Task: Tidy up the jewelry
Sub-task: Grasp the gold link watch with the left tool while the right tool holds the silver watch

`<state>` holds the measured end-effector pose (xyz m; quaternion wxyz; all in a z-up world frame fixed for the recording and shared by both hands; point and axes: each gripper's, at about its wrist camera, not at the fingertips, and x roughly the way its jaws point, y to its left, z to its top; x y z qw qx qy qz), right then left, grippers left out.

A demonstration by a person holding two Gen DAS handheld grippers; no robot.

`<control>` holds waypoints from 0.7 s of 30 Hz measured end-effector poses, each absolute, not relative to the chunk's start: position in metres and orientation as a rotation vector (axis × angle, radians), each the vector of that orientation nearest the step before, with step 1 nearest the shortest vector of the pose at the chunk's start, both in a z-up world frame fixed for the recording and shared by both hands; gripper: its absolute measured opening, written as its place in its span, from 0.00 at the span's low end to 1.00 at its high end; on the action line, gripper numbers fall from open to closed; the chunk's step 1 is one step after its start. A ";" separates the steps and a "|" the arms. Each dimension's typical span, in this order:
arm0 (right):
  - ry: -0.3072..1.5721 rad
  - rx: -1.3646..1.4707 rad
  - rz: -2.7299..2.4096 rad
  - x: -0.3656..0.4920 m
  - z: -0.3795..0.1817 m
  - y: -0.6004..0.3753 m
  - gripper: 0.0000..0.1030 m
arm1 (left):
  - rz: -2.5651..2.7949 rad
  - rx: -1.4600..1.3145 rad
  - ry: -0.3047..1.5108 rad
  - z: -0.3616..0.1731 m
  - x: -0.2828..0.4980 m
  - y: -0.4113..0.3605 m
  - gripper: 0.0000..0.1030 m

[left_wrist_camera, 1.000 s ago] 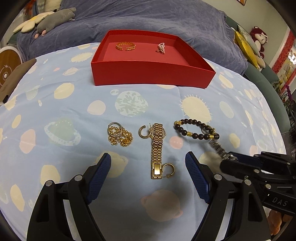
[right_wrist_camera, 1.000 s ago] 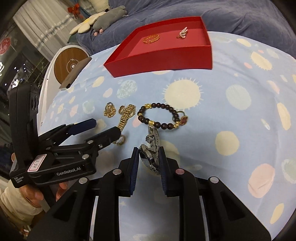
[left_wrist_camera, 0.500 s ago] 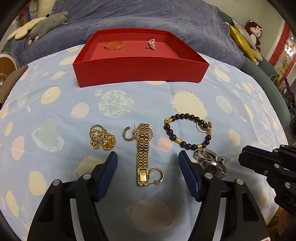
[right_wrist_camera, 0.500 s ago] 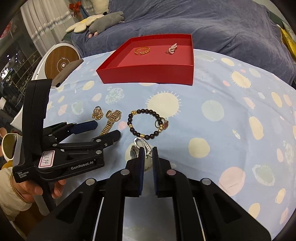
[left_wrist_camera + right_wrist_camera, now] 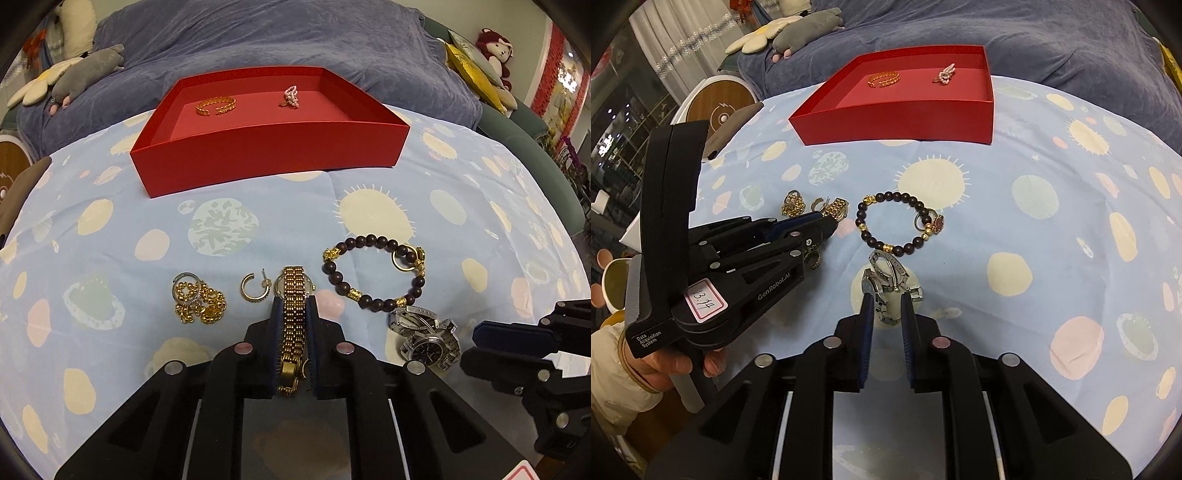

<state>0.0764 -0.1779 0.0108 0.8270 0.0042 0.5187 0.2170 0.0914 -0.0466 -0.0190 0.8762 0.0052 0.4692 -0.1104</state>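
Note:
My left gripper (image 5: 293, 308) is shut on a gold link watch (image 5: 293, 295) that lies on the cloth. It also shows in the right wrist view (image 5: 831, 216). My right gripper (image 5: 886, 299) stands narrowly open around a silver watch (image 5: 886, 280), which also shows in the left wrist view (image 5: 428, 338). A dark bead bracelet (image 5: 373, 273) lies beyond both. A gold hoop earring (image 5: 253, 288) and a gold chain heap (image 5: 197, 302) lie left of the gold watch. The red box (image 5: 269, 155) holds a gold cuff (image 5: 216, 105) and a pink pearl piece (image 5: 291, 96).
The table wears a blue cloth with planets (image 5: 221, 229). A purple sofa (image 5: 258, 33) with plush toys stands behind the red box. A round wooden-topped stool (image 5: 718, 107) stands at the left. A cup (image 5: 613, 284) sits by the left hand.
My left gripper closed from wide open onto the gold watch. My right gripper let go of the silver watch, drew back, and now stands slightly open around it.

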 end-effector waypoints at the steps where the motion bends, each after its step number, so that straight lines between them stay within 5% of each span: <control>1: 1.103 0.002 0.461 0.076 0.010 -0.176 0.24 | -0.235 -0.003 0.984 -0.019 0.091 -0.045 0.09; 12: 1.122 -0.041 0.474 0.081 -0.006 -0.158 0.23 | -0.269 -0.090 0.975 0.003 0.077 -0.025 0.08; 16: 1.110 -0.053 0.475 0.082 -0.009 -0.153 0.07 | -0.281 -0.103 0.963 0.011 0.072 -0.020 0.08; 21: 1.085 -0.033 0.485 0.080 -0.001 -0.154 0.06 | -0.289 -0.122 0.945 0.021 0.069 -0.014 0.08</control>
